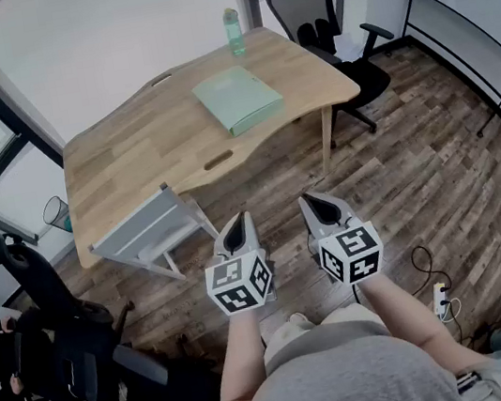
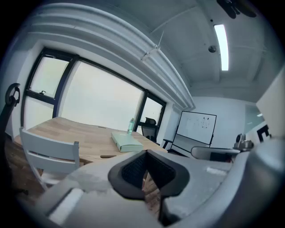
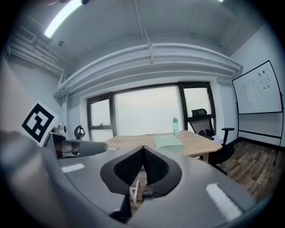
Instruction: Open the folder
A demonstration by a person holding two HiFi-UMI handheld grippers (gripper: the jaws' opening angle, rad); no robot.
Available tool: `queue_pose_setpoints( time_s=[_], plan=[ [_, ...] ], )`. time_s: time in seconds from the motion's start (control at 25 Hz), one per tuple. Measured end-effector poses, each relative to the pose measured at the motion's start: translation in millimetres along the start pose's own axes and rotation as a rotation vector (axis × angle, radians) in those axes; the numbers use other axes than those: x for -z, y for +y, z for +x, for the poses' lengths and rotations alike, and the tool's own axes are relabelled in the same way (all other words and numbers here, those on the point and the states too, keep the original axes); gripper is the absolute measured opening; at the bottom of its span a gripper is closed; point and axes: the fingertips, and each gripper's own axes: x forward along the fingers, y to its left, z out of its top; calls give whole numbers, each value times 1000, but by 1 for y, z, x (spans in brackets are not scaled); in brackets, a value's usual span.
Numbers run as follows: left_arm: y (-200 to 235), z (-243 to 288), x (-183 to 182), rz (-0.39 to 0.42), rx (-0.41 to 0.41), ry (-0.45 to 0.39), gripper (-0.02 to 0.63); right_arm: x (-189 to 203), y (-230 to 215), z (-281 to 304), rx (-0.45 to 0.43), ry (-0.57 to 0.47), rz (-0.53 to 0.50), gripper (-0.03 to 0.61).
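A white chair (image 1: pixel 151 229) fronts the wooden table (image 1: pixel 128 149). The left gripper (image 1: pixel 237 232) and right gripper (image 1: pixel 322 211), both clenched and empty, hang well short of the closed pale-green folder (image 1: pixel 238 99) lying on it. Unopened jaws would likely shove the folder, not lift its cover.

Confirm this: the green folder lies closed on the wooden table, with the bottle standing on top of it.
Wrong on the bottle: the head view shows it standing on the table beyond the folder, apart from it. The rest holds.

The folder (image 1: pixel 237 99) lies on the table (image 1: pixel 129 158), bottle (image 1: pixel 234 32) behind it.
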Motion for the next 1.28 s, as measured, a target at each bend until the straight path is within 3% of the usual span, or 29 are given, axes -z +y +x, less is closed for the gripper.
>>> queue_pose_setpoints(
  time_s=[0.92, 1.28],
  plan=[
    [8, -12, -4, 5, 18, -6, 3, 0, 25, -2, -28, -25, 8, -2],
    [19, 15, -6, -1, -15, -6, 3, -1, 10, 36, -68, -11, 5, -5]
  ],
)
